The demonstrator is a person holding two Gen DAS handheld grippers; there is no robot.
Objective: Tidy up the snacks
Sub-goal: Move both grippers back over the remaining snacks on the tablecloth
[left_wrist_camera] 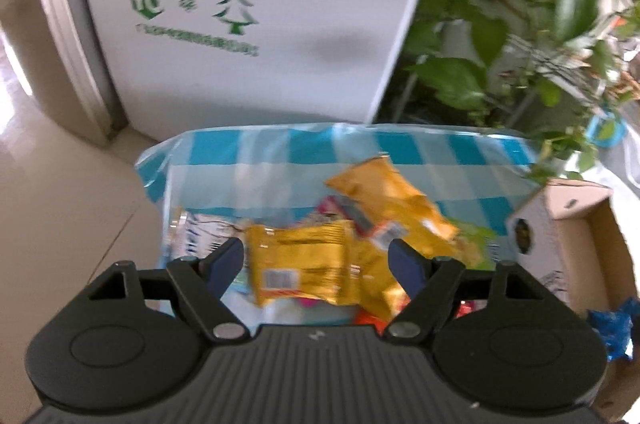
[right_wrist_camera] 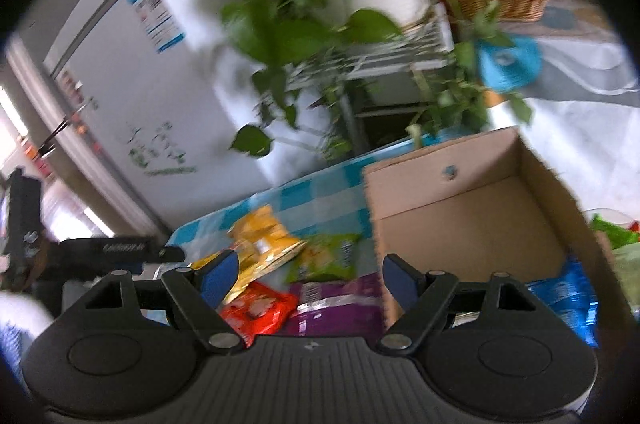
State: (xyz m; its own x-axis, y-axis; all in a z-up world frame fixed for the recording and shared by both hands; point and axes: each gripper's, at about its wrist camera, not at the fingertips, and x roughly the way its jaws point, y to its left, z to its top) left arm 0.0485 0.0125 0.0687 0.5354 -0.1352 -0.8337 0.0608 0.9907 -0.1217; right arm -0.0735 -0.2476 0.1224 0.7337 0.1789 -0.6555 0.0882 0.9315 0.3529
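Nearest the left wrist camera, the left gripper hangs with its jaws apart and nothing clamped, above a yellow snack packet on the blue-and-white checked surface. A second yellow packet lies tilted just behind it, among other blurred wrappers. In the right wrist view, the right gripper also stands open and empty over a purple packet, with a red packet beside it, a green packet and yellow ones further back. To the right sits an open cardboard box holding a blue packet. Beyond the surface stand a white refrigerator and a leafy plant.
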